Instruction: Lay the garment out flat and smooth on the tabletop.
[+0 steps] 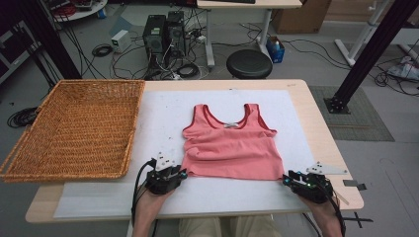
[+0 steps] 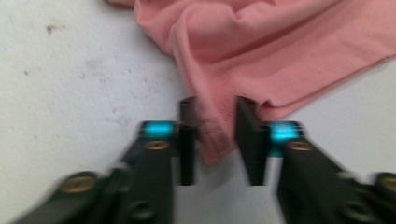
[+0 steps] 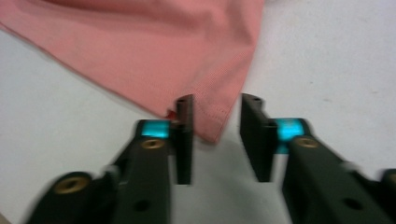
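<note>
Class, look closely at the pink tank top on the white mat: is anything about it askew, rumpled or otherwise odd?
The pink tank top lies flat, straps away from the person, but its left side is rumpled, with folds bunched above the corner between the left gripper's jaws. The wicker basket overhangs the table's left edge. Nothing looks damaged or spilled.

Tank top [image 2: 261, 51]: cut off by the upper edge in both gripper views.
Left hand-held gripper [image 2: 215, 140]: body motion-blurred.
Right hand-held gripper [image 3: 215, 135]: whether the pads press the hem corner, unclear.
Forearms: cut off at the bottom edge.
</note>
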`<state>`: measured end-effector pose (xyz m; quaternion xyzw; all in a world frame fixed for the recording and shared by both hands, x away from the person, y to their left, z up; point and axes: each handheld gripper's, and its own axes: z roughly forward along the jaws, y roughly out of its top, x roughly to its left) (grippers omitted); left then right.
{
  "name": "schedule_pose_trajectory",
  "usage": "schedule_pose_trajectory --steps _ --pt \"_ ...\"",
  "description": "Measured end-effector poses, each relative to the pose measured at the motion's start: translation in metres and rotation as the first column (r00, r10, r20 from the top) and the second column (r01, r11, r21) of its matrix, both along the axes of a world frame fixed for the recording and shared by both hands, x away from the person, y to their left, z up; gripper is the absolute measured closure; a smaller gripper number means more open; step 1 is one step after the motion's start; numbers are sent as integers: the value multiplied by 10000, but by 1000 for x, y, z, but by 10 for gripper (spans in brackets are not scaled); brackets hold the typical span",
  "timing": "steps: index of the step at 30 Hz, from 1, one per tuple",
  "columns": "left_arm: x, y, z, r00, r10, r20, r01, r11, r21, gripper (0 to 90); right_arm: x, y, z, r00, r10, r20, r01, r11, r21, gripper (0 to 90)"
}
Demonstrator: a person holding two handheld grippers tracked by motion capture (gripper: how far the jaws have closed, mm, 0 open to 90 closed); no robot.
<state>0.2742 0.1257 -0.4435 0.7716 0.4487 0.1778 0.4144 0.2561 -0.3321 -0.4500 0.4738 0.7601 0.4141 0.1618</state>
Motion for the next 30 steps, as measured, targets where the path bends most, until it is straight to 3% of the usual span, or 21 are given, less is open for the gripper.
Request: schedule_pose_trajectory --steps 2,4,9,10,11,14,15,17,21,23,28,30 --pt "4 -1 4 10000 25 83 -24 10000 -25 578 2 -1 4 9998 -95 172 91 9997 210 521" --pt "10 -4 4 9999 129 39 -130 9998 147 555 7 -1 7 9995 -90 305 83 9997 229 508" --pt "21 -16 -4 9997 91 -219 -76 9978 663 555 23 12 -1 9998 178 -6 -178 9978 -642 512" --pt "20 -19 -7 9998 51 -206 -35 9971 759 558 24 15 -4 9997 225 -63 -229 9954 -934 520" --pt "17 -21 -9 10000 72 49 -75 9972 738 564 22 17 -4 9998 173 110 -160 9937 -1106 548" --pt "13 -26 -8 9994 -306 184 289 9960 847 760 18 18 -6 9980 598 187 -584 9961 -668 822" --pt "12 -26 -8 9994 -297 162 283 9960 846 813 16 19 -7 9967 788 220 -773 9953 -590 861" --pt "10 -27 -7 9993 -339 156 325 9957 865 847 14 21 -6 9958 855 315 -830 9937 -750 867" --pt "-4 -24 -3 9967 -745 318 734 9967 333 852 9 11 -5 9957 928 76 -927 9957 -84 870" --pt "-12 -21 -2 9960 -826 354 815 9962 317 852 0 6 -4 9946 1041 50 -1042 9944 184 870" --pt "-32 -14 -3 9918 -1147 570 1164 9928 -280 852 -20 -5 -2 9907 1331 294 -1343 9901 413 870" --pt "-39 -13 -4 9904 -1269 552 1286 9912 -297 852 -25 -9 -2 9897 1382 386 -1403 9883 594 869"
